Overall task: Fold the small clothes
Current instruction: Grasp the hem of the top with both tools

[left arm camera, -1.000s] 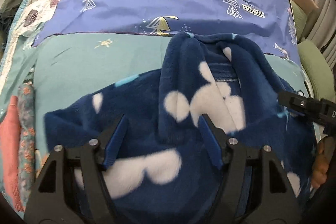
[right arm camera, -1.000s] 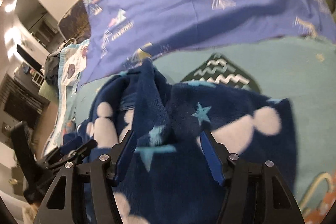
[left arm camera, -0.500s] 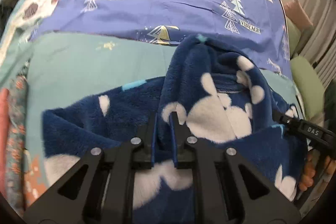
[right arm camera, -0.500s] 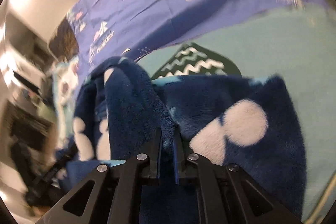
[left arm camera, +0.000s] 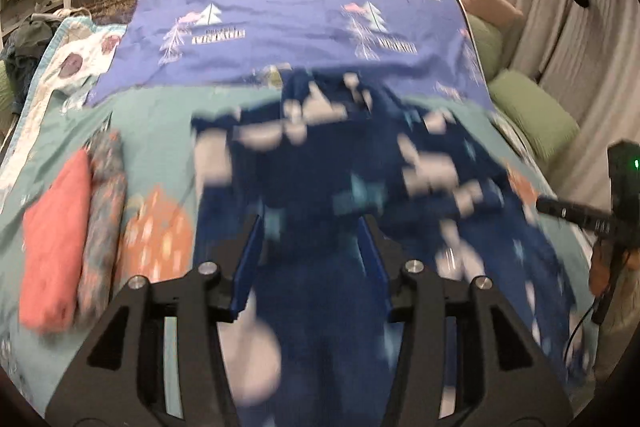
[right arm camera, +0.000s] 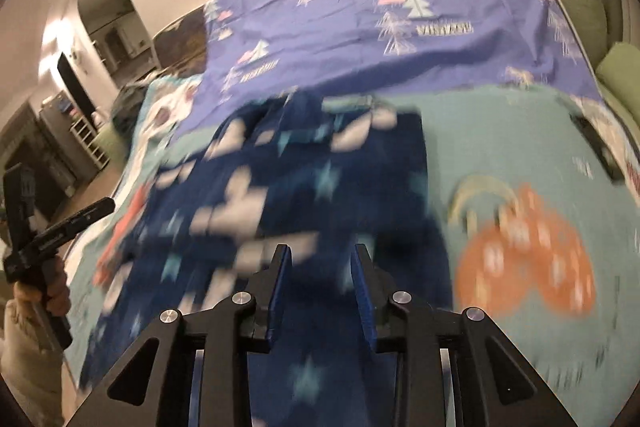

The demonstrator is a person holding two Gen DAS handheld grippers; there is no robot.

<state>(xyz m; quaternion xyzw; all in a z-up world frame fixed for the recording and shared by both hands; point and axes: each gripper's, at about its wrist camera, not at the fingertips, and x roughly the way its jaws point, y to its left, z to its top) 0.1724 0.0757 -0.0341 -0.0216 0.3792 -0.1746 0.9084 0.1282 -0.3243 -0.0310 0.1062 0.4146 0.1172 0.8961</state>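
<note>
Navy fleece garment [left arm camera: 320, 187] lies on the bed [left arm camera: 160, 131], its near part between both my claws. Left claw [left arm camera: 308, 251] and right claw [right arm camera: 322, 275] have just been opening, seemingly letting it settle for folding.

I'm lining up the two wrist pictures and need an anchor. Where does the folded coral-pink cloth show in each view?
Left wrist: the coral-pink cloth lies at the left edge, beside a floral roll.
Right wrist: only a blurred coral sliver shows left of centre, past the navy fleece garment.
Shared landmark: the purple tree-print sheet across the top.
</note>
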